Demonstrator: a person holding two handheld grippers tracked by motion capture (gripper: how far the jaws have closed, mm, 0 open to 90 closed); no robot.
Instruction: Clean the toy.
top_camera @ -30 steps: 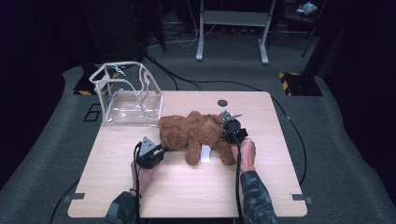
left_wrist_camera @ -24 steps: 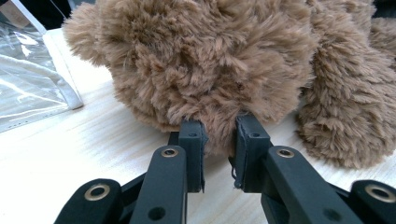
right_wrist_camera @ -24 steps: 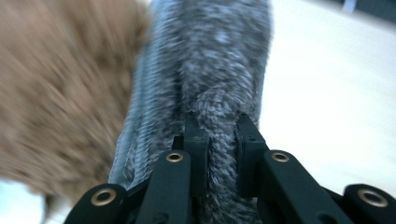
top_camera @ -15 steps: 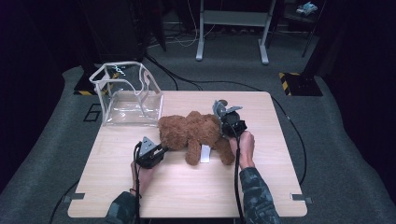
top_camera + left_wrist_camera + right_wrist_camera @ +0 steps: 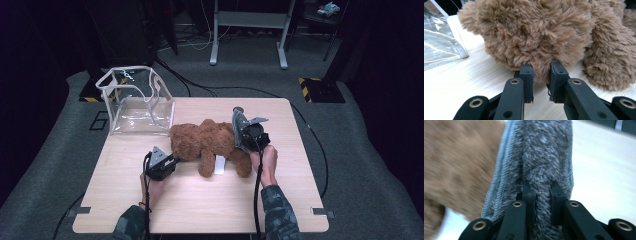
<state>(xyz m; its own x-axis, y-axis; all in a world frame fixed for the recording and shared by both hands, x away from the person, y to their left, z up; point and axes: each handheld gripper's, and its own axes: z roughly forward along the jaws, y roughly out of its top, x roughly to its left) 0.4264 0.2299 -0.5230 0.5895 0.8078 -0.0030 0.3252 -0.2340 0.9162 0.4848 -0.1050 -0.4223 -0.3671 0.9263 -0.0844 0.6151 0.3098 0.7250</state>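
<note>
A brown teddy lies in the middle of the table. The left gripper sits at the teddy's 8 o'clock, and its jaws pinch a bit of the brown fur. The right gripper is at the teddy's 3 o'clock, and its jaws squeeze a fuzzy grey cloth that stands up beside the teddy. A clear bag stands at the teddy's 10 o'clock, just touching it.
</note>
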